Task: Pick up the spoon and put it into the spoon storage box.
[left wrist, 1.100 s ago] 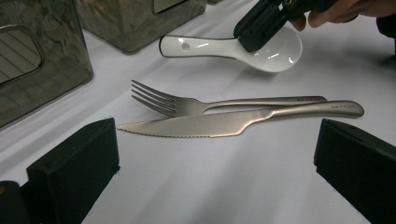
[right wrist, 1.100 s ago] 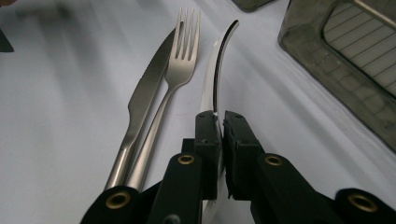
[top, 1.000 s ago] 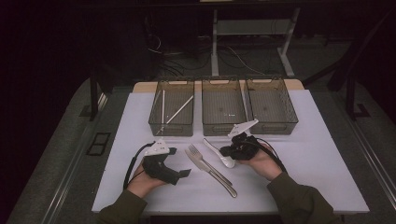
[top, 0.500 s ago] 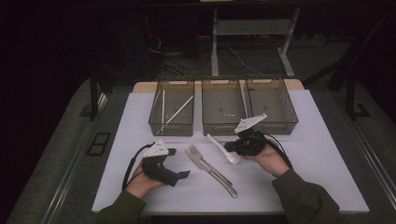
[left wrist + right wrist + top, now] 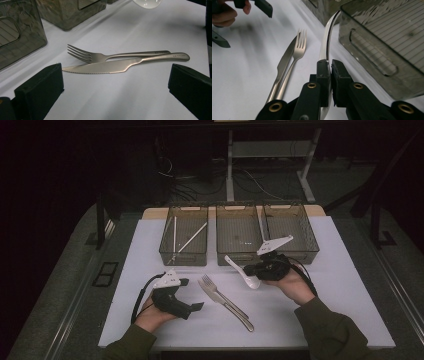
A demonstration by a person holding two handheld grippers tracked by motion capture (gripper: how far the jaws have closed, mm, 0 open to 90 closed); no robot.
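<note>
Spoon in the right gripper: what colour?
White. The spoon clamped in the right gripper shows best in the high view, over the white table cover.

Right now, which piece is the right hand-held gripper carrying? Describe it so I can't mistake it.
Start at the white mat in front of the three smoky bins. Just before the middle bin, the right hand-held gripper pinches a white plastic spoon. Unlike the steel fork and knife lying beside it, it is white and lifted.

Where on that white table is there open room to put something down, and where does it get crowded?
Bare patches: the white tabletop right of the right hand's gripper, and the strip left of the left smoky plastic bin. Crowded: the middle, where the steel fork and steel knife lie touching between both grippers, under the held white plastic spoon.
</note>
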